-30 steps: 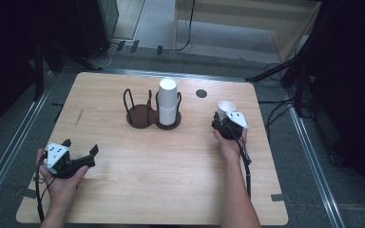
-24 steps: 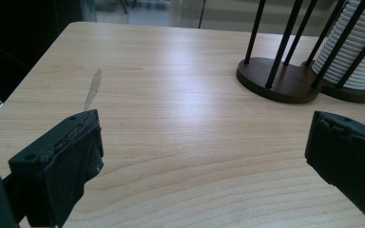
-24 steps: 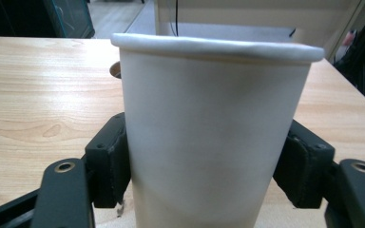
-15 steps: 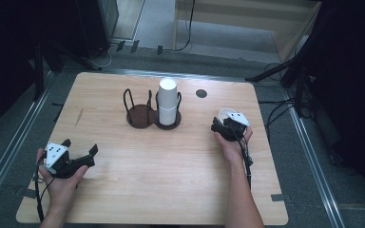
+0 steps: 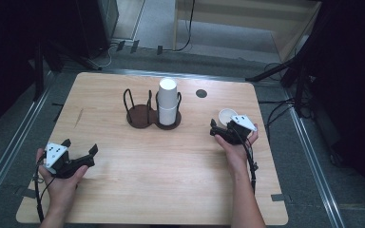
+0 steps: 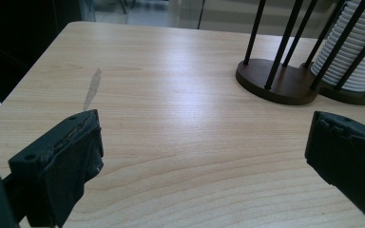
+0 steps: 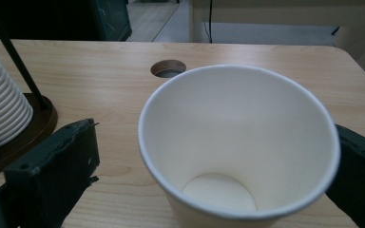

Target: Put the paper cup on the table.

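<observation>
Table: a pale wooden table (image 5: 171, 180) with rounded corners; a round cable hole (image 5: 201, 93) sits near its far edge, right of centre.
Cup rack: a dark two-bay holder (image 5: 142, 114) of thin upright rods on round bases, mid-table toward the far side. Its left bay is bare; its right bay carries the stack.
Cup stack: white nested paper cups (image 5: 167, 100), upright in the right bay. The left gripper view resolves the ribbed rims (image 6: 351, 52) that the high view blurs into one column.
Loose cup: one white paper cup (image 5: 226, 116), upright on the table right of the rack. The right gripper view looks into its empty inside (image 7: 237, 142), which the high view cannot show.
Left gripper: the left gripper (image 5: 80, 151) is held low at the near left corner, jaws spread wide with bare wood between them, holding nothing.
Right gripper: the right gripper (image 5: 218, 129) has its jaws parted either side of the cup, a visible gap at the left jaw; contact at the right jaw I cannot tell.
Change: the right hand (image 5: 235, 149) sits slightly nearer the person than a second ago; the left has not moved.
</observation>
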{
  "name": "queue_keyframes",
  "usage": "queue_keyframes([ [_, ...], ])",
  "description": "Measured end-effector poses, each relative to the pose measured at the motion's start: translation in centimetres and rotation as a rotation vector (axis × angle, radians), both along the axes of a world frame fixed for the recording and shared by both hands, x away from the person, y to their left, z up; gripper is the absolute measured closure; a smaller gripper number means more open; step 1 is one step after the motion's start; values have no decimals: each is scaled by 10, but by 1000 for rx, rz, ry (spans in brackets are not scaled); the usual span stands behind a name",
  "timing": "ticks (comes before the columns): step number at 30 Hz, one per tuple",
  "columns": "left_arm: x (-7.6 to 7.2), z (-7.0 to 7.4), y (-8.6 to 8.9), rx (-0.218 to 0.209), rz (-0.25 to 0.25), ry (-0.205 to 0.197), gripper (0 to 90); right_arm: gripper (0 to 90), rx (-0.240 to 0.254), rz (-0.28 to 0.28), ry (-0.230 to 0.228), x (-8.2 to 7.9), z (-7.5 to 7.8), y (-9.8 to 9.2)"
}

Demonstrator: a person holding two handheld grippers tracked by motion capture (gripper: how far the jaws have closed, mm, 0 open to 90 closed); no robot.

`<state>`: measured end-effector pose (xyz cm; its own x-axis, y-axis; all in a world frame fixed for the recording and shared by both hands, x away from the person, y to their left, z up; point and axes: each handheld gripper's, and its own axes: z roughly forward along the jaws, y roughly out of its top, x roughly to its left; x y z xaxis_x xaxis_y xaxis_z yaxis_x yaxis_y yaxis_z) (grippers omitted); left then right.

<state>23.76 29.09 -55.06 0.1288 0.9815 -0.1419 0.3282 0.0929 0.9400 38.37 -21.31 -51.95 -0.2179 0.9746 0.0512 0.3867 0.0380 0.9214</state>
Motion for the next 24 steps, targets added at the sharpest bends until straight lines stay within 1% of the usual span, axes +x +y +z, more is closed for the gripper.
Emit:
queue_keyframes([
  [4, 0, 0, 0, -2, 1, 0, 0, 0, 13, 1, -9, -9, 6, -3],
  [7, 0, 0, 1, -3, 1, 0, 0, 0, 31, -1, -18, -17, 11, -6],
  [10, 0, 0, 0, -4, 0, 0, 0, 0, 56, 7, -36, -27, 15, -10],
  [15, -1, 0, 0, 1, -6, 0, 0, 0, 55, 14, -49, -43, 18, -14],
  [17, -1, 0, 0, 0, -7, 0, 0, 0, 62, 19, -60, -51, 19, -17],
  [24, -1, 0, 0, 1, -6, 0, 0, 0, 35, 11, -84, -70, 17, -29],
])
